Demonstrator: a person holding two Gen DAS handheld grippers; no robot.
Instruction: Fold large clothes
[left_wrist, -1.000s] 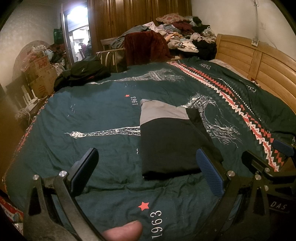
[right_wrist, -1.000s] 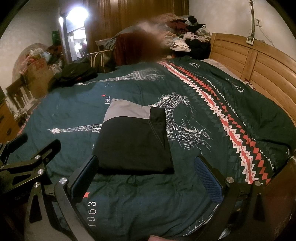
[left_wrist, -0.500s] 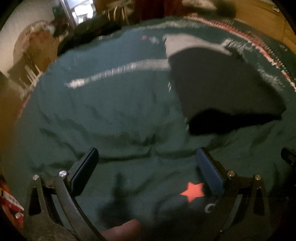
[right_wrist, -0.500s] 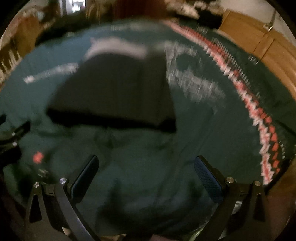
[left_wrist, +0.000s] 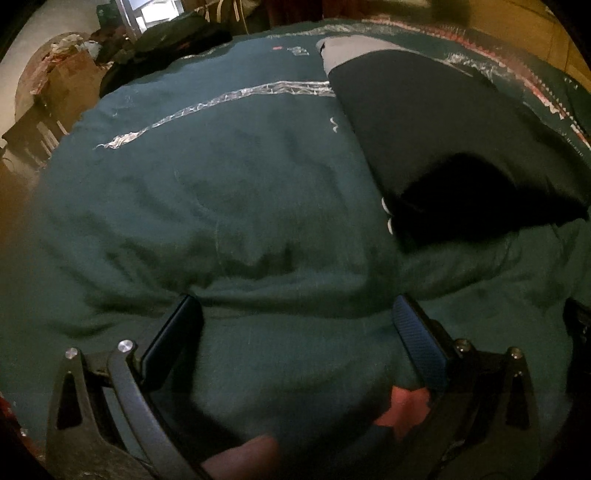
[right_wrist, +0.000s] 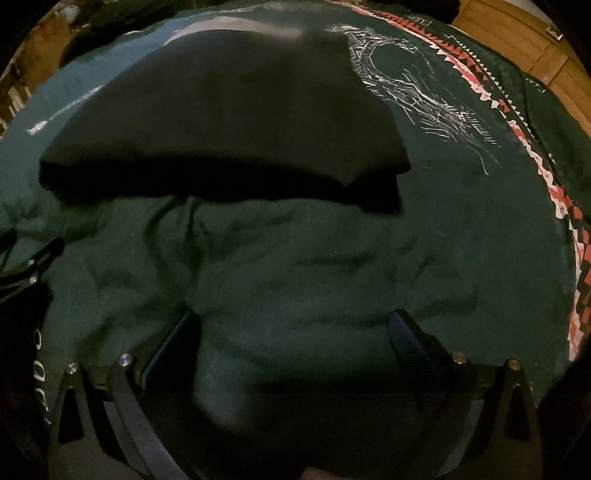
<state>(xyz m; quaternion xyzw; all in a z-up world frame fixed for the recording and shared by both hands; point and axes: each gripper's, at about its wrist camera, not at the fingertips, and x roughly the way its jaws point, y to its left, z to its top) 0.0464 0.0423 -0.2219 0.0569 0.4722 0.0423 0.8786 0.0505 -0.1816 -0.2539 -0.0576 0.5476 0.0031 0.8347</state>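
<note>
The left gripper (left_wrist: 295, 325) fills the bottom of its view with its jaws spread wide and nothing between them but the dark green bedspread (left_wrist: 229, 192), which bulges in soft creases right against the fingertips. A fingertip of the person's hand (left_wrist: 243, 458) shows at the lower edge, and a red star print (left_wrist: 402, 406) sits on the cloth just inside the right-hand finger. The folded black garment (left_wrist: 443, 129) lies in the upper right of this frame, a grey panel (left_wrist: 351, 48) at its far end and its near edge lifted a little off the cover, casting a deep shadow. It is clear of the fingers. At the upper left a dark heap of clothes (left_wrist: 166, 44) and cluttered boxes (left_wrist: 70, 77) stand past the bed's edge.

The right gripper (right_wrist: 293, 332) is likewise spread wide and empty, low over the wrinkled bedspread (right_wrist: 332, 266). In this view the black garment (right_wrist: 229, 110) spans the upper centre, ahead of the fingers with a rumpled strip of cover between. A white line drawing (right_wrist: 424, 96) and a red and white patterned band (right_wrist: 535, 166) run down the right side, with a wooden headboard (right_wrist: 546, 48) in the upper right corner. Part of the other gripper shows at the left edge.
</note>
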